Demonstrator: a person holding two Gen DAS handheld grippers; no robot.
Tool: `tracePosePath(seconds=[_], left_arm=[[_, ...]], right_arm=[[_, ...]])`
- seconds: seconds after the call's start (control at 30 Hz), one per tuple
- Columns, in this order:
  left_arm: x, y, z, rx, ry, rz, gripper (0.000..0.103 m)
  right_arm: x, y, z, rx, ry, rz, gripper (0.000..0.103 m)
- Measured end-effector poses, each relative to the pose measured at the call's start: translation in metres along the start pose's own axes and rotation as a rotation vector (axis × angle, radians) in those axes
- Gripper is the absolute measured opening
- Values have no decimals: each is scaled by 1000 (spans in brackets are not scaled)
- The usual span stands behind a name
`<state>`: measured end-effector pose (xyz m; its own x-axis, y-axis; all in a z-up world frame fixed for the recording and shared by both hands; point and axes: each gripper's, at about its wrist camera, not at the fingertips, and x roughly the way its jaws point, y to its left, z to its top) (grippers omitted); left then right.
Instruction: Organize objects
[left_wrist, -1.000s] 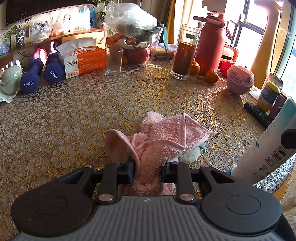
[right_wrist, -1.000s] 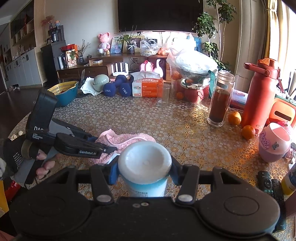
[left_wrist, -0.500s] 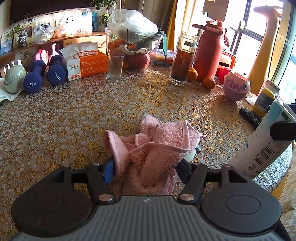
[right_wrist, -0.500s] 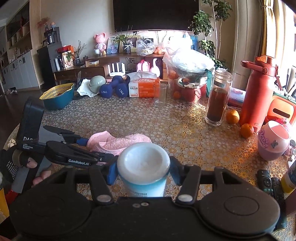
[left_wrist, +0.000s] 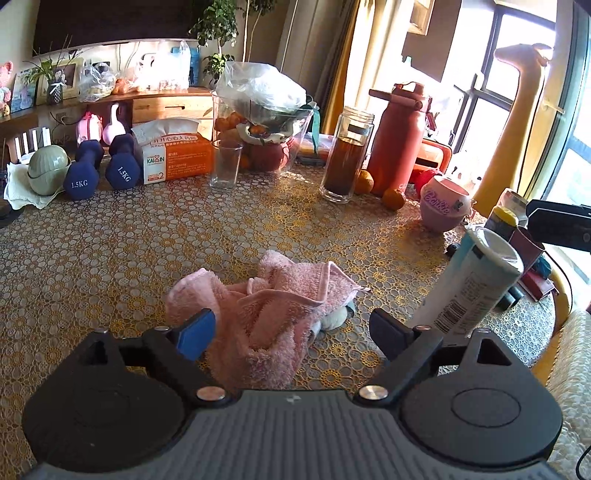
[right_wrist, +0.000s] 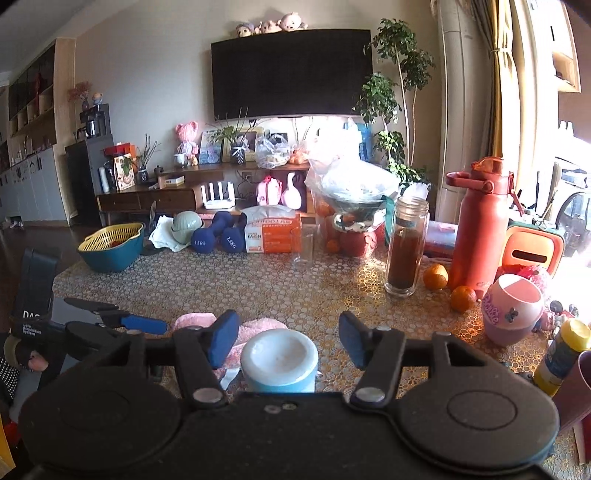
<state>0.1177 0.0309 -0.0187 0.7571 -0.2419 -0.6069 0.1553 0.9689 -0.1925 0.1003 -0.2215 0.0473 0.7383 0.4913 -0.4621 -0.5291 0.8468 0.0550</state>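
Pink terry towel, crumpled in a loose heap, lies on the worktop covered in gold lace-pattern cloth, near its front edge. Something pale and rounded shows under the towel's right side; identity not resolvable.

Left gripper: jaws spread wide, blue pad just beside the towel's left fold, black finger well clear on the right. Nothing clamped. Towel bears on the worktop alone.

White-and-light-blue cylindrical plastic bottle stands base-up just right of the towel, leaning in the left-wrist view. Right gripper: jaws wide apart, pads off both sides of the bottle, no contact visible. The bottle appears to be standing unsupported.

Judgement: both items look set down side by side at the front of the worktop as a grouping step; both grippers are free.

Risk: the narrow bottle on a lace surface may tip if nudged.
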Motion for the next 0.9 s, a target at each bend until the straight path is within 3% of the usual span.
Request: tracePosePath(seconds=[0.13,0.57,0.9], left_arm=[[-17,-14,-6,18,-25,4,103],[-58,-51,-32,18,-76,13,103],[-69,-74,-47,83,-92,74,103]], right_arm=[[-17,1,-13,35,-22,-9,61],[-37,30,-72,101,-19,-63,61],[-42,33,-100,209,-11,-123,61]])
